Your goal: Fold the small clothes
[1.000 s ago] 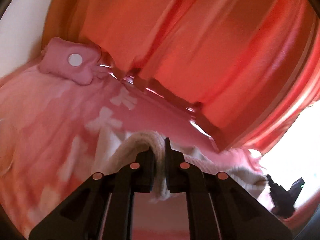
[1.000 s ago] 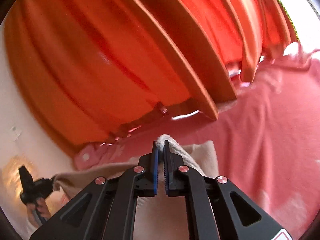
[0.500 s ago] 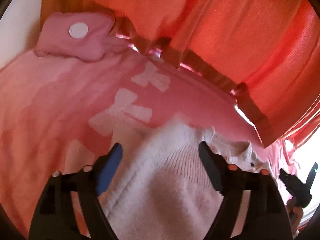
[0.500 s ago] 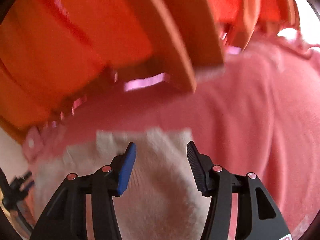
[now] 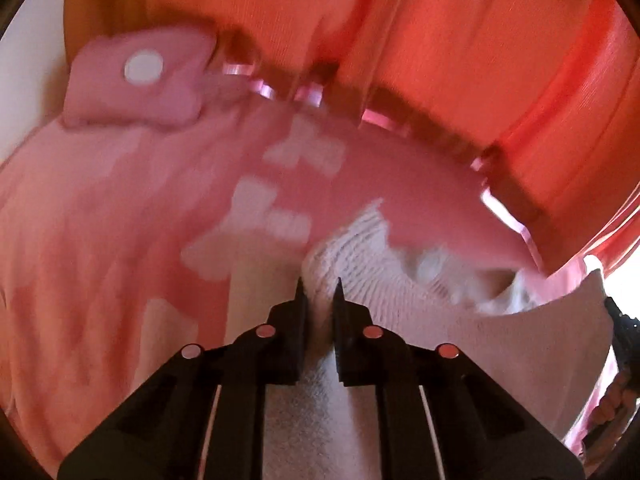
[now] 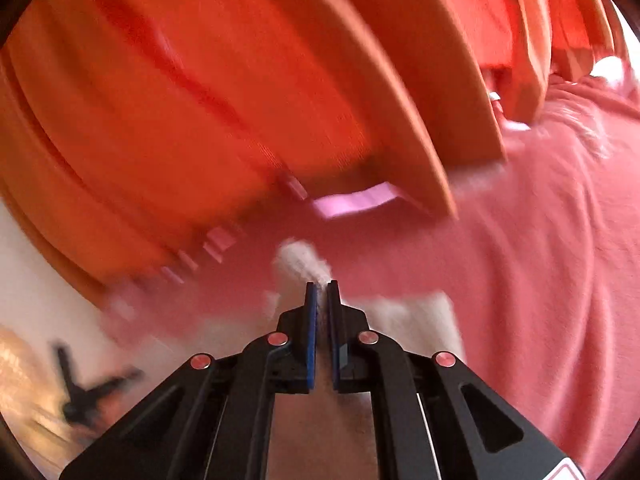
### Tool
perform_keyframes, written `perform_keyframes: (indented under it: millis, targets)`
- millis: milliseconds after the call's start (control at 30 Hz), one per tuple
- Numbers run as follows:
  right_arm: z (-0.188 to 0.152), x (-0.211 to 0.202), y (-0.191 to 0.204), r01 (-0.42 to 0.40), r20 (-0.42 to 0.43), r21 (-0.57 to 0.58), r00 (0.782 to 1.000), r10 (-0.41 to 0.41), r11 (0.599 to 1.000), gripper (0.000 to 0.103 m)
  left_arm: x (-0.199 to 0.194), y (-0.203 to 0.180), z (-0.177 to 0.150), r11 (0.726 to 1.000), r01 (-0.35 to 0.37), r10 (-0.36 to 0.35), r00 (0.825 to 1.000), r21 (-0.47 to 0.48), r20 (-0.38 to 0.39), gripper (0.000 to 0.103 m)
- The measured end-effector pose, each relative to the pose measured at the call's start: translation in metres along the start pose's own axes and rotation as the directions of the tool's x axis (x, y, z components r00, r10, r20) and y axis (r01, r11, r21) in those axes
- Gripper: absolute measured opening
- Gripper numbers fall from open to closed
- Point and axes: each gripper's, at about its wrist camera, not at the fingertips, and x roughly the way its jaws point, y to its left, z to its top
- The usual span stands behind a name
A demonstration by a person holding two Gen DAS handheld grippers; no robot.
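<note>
I'm looking at a cream ribbed knit garment (image 5: 372,264) lying on my pink bedspread (image 5: 100,240) with pale bow prints, orange curtains (image 5: 440,40) glowing behind, my black fingers (image 5: 296,320) framing it.

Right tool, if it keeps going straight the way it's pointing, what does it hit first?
The right tool is shut on the white sweater, whose pinched fold pokes out ahead of its tips. Straight on past that fold it would probably meet the pink bedspread, then the orange curtain; blur makes depth uncertain.

Around my work, on the bed

A pink blanket (image 5: 100,240) with pale bows covered it; a pink pillow (image 5: 136,80) lay at its far edge, under orange curtains (image 5: 460,40).
</note>
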Motion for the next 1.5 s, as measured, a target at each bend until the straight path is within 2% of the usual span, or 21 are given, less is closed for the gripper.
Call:
perform_keyframes:
  millis: [33,67,100,233,267,400,533,667,733,833,867,900,967,1000,1067,1133,1200,1267,1300,1367,1500]
  targets:
    - [-0.002,0.013,-0.008,0.088,-0.047,-0.007,0.995,-0.088,0.996,0.005,0.006,-0.001,-0.001,0.999,-0.03,0.03,1.0,0.017,-0.009,0.01]
    - [-0.011,0.038,-0.024,0.246,-0.136,-0.037,0.959,-0.248,0.969,0.005,0.016,-0.001,-0.003,0.998,-0.06,0.061,0.997,0.023,-0.036,0.01]
    - [-0.017,0.05,-0.033,0.288,-0.184,-0.029,0.94,-0.288,0.957,0.005,0.031,0.004,-0.007,0.997,-0.079,0.079,0.993,0.008,-0.084,0.01]
    - [-0.007,0.024,-0.02,0.17,-0.081,-0.002,0.982,-0.17,0.985,0.005,0.019,0.001,-0.003,0.998,-0.057,0.057,0.998,0.009,-0.036,0.01]
    - [-0.006,0.024,-0.017,0.19,-0.065,-0.031,0.979,-0.192,0.981,0.005,0.02,0.0,-0.003,0.997,-0.069,0.069,0.997,0.02,-0.032,0.01]
    - [-0.026,0.068,-0.047,0.305,-0.245,-0.024,0.922,-0.301,0.952,0.005,0.054,0.009,-0.01,0.995,-0.101,0.1,0.988,0.003,-0.121,0.011]
    - [-0.009,0.038,-0.015,0.278,-0.124,-0.034,0.952,-0.28,0.96,0.007,0.031,-0.002,-0.004,0.996,-0.088,0.088,0.993,0.004,-0.075,0.013]
    - [-0.014,0.015,0.052,0.051,-0.084,-0.18,0.994,-0.067,0.982,0.013,-0.019,-0.025,-0.006,0.997,-0.062,0.057,0.996,0.056,0.071,0.015]
    - [-0.045,0.034,0.092,-0.119,-0.259,-0.265,0.965,0.048,0.957,0.013,-0.032,-0.043,-0.015,0.994,0.028,-0.036,0.997,0.11,0.067,0.018]
    - [-0.102,0.068,0.134,-0.264,-0.506,-0.363,0.861,0.049,0.894,0.013,-0.021,-0.071,-0.04,0.962,0.202,-0.186,0.977,0.182,-0.101,0.026]
    - [-0.123,0.079,0.143,-0.287,-0.569,-0.422,0.822,-0.004,0.86,0.013,-0.011,-0.081,-0.051,0.952,0.207,-0.172,0.971,0.224,-0.164,0.026]
    - [-0.133,0.084,0.143,-0.28,-0.584,-0.465,0.81,-0.053,0.84,0.01,0.001,-0.087,-0.061,0.947,0.169,-0.112,0.971,0.275,-0.212,0.028]
    - [-0.13,0.088,0.129,-0.238,-0.566,-0.498,0.818,-0.104,0.834,0.0,0.019,-0.081,-0.07,0.944,0.102,-0.021,0.968,0.315,-0.251,0.028]
    - [-0.113,0.087,0.111,-0.195,-0.549,-0.457,0.829,-0.103,0.868,0.0,0.021,-0.075,-0.068,0.949,0.107,-0.029,0.966,0.295,-0.257,0.026]
    - [-0.079,0.081,0.07,-0.031,-0.461,-0.395,0.871,-0.169,0.918,0.0,0.019,-0.047,-0.052,0.976,0.128,-0.081,0.964,0.174,-0.253,0.025]
    - [-0.046,0.068,0.019,0.161,-0.38,-0.281,0.887,-0.264,0.946,0.0,0.014,-0.024,-0.04,0.992,0.04,-0.016,0.98,0.118,-0.196,0.022]
    - [-0.02,0.056,-0.014,0.296,-0.298,-0.176,0.893,-0.338,0.939,0.015,0.007,-0.008,-0.027,0.995,-0.054,0.064,0.991,0.084,-0.122,0.026]
    - [-0.004,0.052,-0.026,0.317,-0.233,-0.127,0.912,-0.339,0.94,0.016,0.003,-0.001,-0.013,0.993,-0.1,0.104,0.993,0.066,-0.054,0.04]
    - [-0.002,0.052,-0.026,0.313,-0.216,-0.112,0.918,-0.331,0.943,0.028,0.003,0.0,-0.007,0.993,-0.105,0.106,0.994,0.054,-0.033,0.06]
    - [0.0,0.059,-0.029,0.311,-0.197,-0.09,0.926,-0.323,0.946,0.057,0.008,-0.001,-0.002,0.994,-0.11,0.11,0.994,0.025,-0.008,0.08]
    - [-0.015,0.091,-0.021,0.33,-0.24,-0.168,0.9,-0.363,0.929,0.06,0.032,-0.001,-0.003,0.996,-0.088,0.087,0.994,-0.006,-0.06,0.084]
